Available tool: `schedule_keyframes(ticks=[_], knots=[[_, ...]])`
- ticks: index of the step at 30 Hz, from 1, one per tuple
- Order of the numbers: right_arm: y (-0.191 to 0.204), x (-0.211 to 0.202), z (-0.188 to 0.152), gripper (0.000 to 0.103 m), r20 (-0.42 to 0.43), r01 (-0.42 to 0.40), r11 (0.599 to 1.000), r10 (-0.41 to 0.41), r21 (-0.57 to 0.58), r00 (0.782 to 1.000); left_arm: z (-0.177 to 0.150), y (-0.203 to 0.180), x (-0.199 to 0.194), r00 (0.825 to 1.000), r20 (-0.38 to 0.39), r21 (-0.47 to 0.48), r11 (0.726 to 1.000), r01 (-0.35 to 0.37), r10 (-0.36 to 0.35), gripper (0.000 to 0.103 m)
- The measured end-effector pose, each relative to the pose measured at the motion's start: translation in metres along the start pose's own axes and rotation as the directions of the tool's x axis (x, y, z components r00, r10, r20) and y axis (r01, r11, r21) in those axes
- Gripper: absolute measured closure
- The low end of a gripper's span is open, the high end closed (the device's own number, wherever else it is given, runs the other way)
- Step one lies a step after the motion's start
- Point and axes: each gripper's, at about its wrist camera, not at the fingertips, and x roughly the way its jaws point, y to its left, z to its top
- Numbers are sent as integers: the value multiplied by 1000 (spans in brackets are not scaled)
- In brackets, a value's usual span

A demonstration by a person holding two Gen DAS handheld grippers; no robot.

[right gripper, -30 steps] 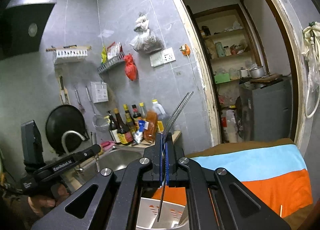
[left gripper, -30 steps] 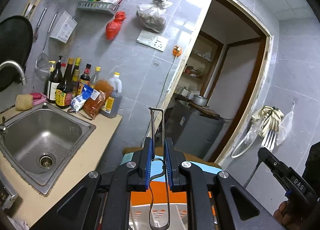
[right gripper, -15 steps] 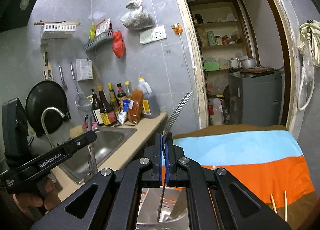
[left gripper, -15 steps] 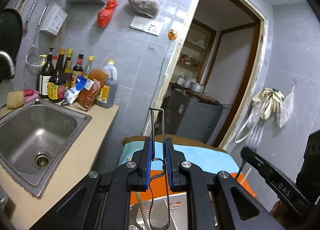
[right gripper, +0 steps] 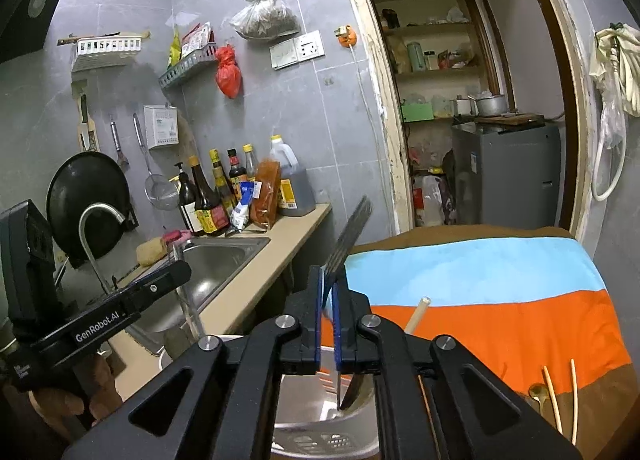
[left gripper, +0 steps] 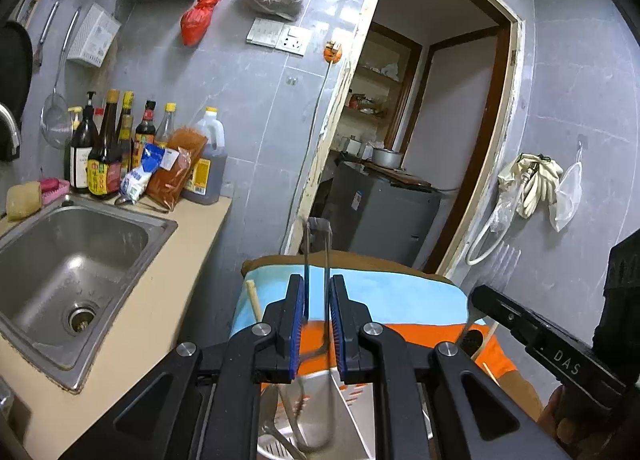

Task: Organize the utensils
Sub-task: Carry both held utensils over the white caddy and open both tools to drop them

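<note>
My left gripper (left gripper: 317, 285) is shut on thin metal tongs (left gripper: 318, 228). They stand upright, their lower end inside the white utensil holder (left gripper: 354, 396) under the jaws. The jaws of my right gripper (right gripper: 328, 277) are opening. A steel fork (right gripper: 354, 222) leans between them, tines up. Its handle reaches down into the same holder (right gripper: 320, 440), and a narrow gap shows beside the fork. A wooden chopstick (right gripper: 418, 312) stands in the holder too. Each gripper shows at the edge of the other's view, held by a person's hand.
The holder sits on a table under a striped cloth (right gripper: 480, 280). Two chopsticks (right gripper: 552, 400) and a golden spoon (right gripper: 538, 392) lie at its right. A steel sink (left gripper: 80, 260), bottles (left gripper: 108, 164) and a counter are on the left. Behind is an open doorway.
Both grippers have come down over the holder, and the tongs and the fork now reach into it. The right jaws have parted slightly around the fork.
</note>
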Motion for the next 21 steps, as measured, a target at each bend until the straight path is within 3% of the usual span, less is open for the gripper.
schedule_keyframes(ticks=[3, 5, 8, 10, 12, 14, 21], knots=[[-2, -4, 0, 80, -4, -2, 1000, 2, 13, 1000, 1, 3, -4, 1000, -7, -14, 1000, -1, 1, 83], [-4, -9, 1, 68, 7, -12, 1000, 12, 23, 1000, 3, 4, -8, 1000, -7, -20, 1000, 3, -3, 74], [-4, -18, 9, 64, 34, -15, 1000, 14, 21, 999, 8, 2, -14, 1000, 2, -38, 999, 6, -6, 62], [-5, -25, 16, 62, 51, -7, 1000, 6, 21, 999, 12, 0, -18, 1000, 6, -43, 999, 6, -6, 60], [-8, -33, 22, 51, 72, 9, 1000, -11, 24, 997, 18, -6, -23, 1000, 11, -33, 999, 0, 0, 55], [-13, -46, 29, 38, 105, 33, 999, -36, 28, 994, 23, -11, -25, 1000, 14, -25, 1000, 1, 0, 43], [-36, -88, 48, 11, 182, 161, 987, -159, 2, 970, 38, -45, -37, 998, 61, -1, 1000, -18, 18, 7]])
